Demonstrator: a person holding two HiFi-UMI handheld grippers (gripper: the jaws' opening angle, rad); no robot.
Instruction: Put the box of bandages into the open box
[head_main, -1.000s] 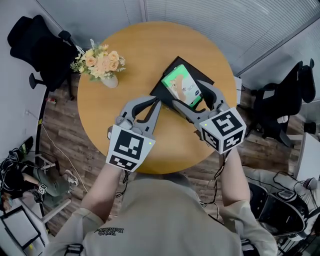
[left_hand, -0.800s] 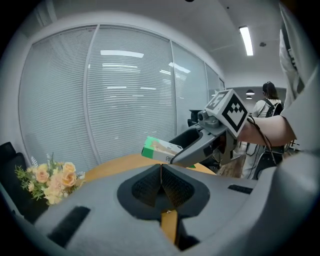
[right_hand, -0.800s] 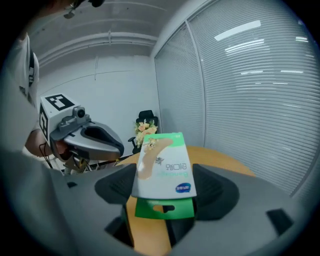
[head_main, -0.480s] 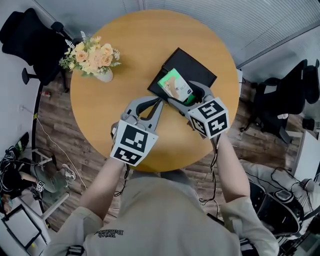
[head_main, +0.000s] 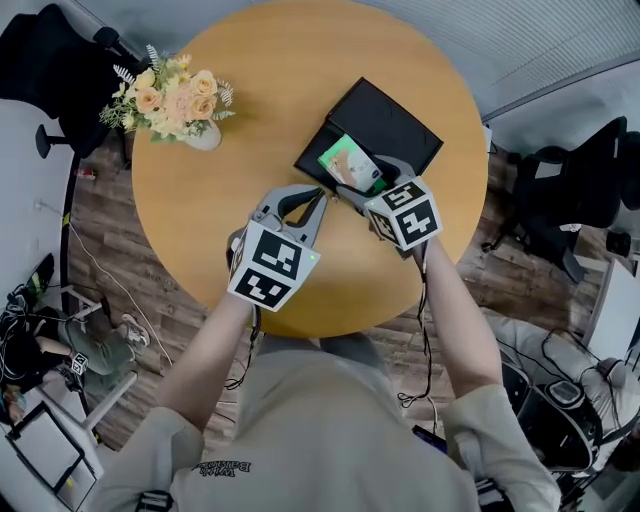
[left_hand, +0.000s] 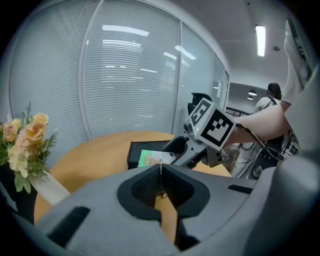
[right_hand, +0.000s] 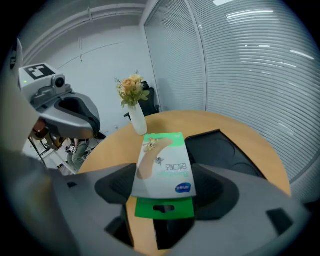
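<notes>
bandage box (right_hand: 163, 162) | flat, green-and-white | in right hand-held gripper (right_hand: 165, 189)

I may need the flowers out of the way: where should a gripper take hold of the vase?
Probably the white vase body, below the flowers, coming level from the table's middle: it stands upright and slim near the edge, and the flowers spread over its top.

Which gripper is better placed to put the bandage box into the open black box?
Right. The right gripper holds the bandage box at the open box; the left gripper is shut and empty.
</notes>
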